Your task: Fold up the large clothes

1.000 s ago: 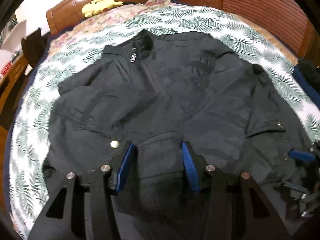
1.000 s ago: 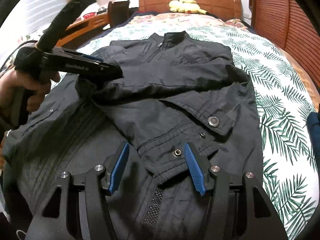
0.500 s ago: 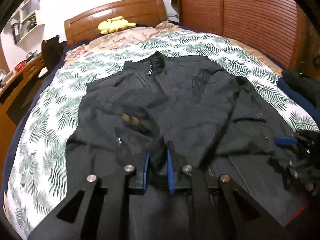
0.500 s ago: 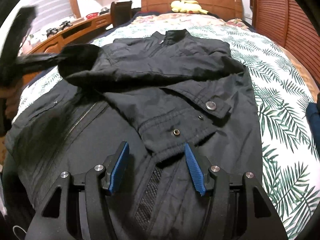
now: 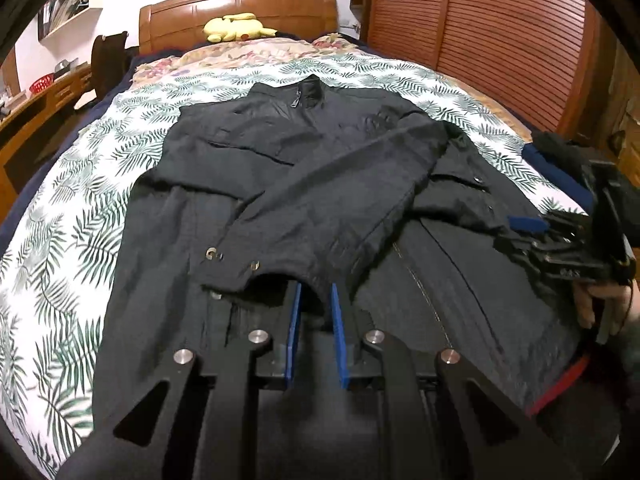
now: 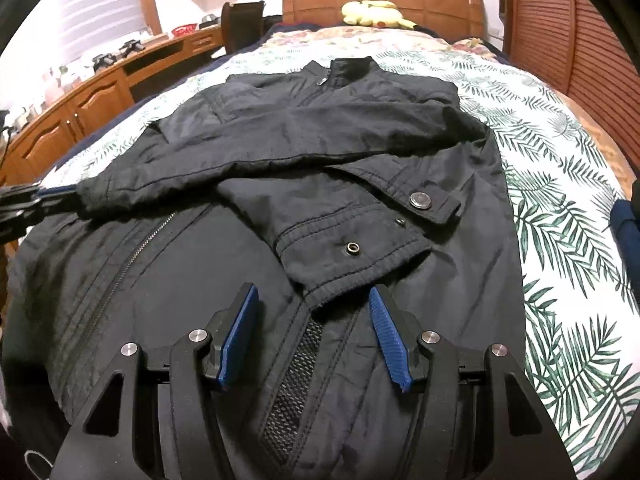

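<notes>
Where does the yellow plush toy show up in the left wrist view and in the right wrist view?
Left wrist view: the yellow plush toy lies at the top, left of centre, against the wooden headboard.
Right wrist view: the yellow plush toy lies at the top, right of centre, against the same headboard.
Shared landmark: the black jacket's collar, below the toy in both.

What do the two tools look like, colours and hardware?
Both match: left tool and right tool have black angular linkage frames with silver round pivot bolts and blue ribbed pads. The right one's side carries small white lettering, unreadable here.
</notes>
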The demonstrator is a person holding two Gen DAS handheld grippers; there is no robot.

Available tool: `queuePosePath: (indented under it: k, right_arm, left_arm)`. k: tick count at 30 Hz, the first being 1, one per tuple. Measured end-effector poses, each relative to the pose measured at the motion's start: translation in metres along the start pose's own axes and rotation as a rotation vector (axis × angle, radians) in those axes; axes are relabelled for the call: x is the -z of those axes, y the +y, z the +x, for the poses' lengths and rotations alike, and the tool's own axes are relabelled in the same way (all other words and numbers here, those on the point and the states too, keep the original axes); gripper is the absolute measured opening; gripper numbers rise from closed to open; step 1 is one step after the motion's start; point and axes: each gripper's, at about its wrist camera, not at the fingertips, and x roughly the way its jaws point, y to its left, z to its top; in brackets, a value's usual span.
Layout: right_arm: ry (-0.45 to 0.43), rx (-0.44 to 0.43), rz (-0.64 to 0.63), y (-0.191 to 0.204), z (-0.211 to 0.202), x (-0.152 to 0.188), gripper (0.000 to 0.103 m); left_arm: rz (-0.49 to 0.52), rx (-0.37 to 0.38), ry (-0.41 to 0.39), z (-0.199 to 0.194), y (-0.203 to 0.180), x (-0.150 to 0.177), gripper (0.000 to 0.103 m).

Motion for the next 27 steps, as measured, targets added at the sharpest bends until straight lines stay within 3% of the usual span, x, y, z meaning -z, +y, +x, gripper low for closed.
queuePosePath:
  k: [6, 10, 18, 27]
  right_arm:
    - [0.01, 0.051, -0.029, 0.01, 0.006, -0.003, 0.059]
    - [-0.011, 0.065, -0.044, 0.016, 0.002, -0.007, 0.059]
    - [-0.124, 0.091, -0.084, 0.047, -0.006, -0.026, 0.059]
    - [-0.113, -0.044, -0.169, 0.127, 0.024, -0.085, 0.059]
  left_arm:
    - [-0.041, 0.027, -0.015, -0.016, 0.023, 0.017, 0.013]
    - [-0.038, -0.019, -0.043, -0.034, 0.039, 0.028, 0.014]
    - [-0.035, -0.065, -0.077, -0.066, 0.067, 0.044, 0.03]
    - [-0.08, -0.091, -0.102, -0.086, 0.103, 0.056, 0.038]
